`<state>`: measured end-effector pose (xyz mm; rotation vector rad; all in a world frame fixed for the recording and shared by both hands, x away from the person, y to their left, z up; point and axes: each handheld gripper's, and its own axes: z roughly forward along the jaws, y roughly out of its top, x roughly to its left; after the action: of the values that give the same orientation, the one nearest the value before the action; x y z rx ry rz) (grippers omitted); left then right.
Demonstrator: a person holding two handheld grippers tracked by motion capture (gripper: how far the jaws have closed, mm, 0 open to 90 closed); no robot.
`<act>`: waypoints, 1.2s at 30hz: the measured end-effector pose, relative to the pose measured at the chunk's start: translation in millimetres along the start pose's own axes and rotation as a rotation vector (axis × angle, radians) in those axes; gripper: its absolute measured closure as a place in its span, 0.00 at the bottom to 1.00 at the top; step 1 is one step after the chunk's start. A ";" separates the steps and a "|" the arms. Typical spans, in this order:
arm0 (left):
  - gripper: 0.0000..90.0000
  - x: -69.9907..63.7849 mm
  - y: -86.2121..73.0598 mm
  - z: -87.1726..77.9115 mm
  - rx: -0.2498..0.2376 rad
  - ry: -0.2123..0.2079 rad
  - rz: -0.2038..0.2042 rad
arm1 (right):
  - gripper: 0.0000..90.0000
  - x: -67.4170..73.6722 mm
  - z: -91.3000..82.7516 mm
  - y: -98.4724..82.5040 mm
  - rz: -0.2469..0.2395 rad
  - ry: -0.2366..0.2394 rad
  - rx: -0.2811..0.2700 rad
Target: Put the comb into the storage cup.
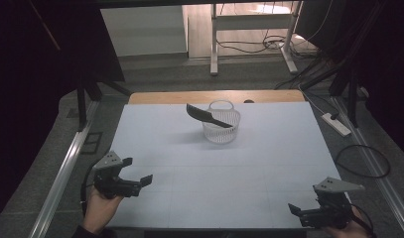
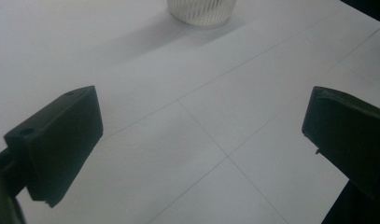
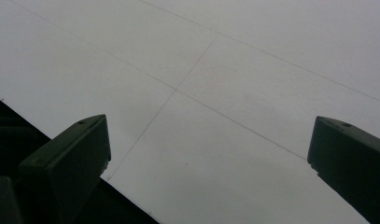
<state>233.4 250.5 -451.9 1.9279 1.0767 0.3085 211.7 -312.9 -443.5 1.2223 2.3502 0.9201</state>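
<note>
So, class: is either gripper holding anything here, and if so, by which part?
Nothing is held. The left gripper and right gripper are both open over the table, apart from the basket holding the spatula.

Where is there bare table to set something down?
Nearly everywhere: the near strip between the left gripper and right gripper, and both sides of the white basket. Only the far centre is taken, by the basket with the dark spatula leaning out.
</note>
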 end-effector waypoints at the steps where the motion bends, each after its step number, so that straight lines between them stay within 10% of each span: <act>1: 0.00 -0.5 -0.9 -1.1 -0.001 0.003 0.000 | 0.00 0.0 0.0 0.0 0.000 0.000 0.000; 36: 0.00 -11.6 -31.7 -31.8 0.034 0.068 -0.011 | 0.00 0.9 -0.1 0.1 -0.004 -0.015 0.001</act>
<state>190.4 267.3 -456.3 1.9532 1.1426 0.3536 211.1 -312.2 -443.4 1.2202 2.3408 0.9050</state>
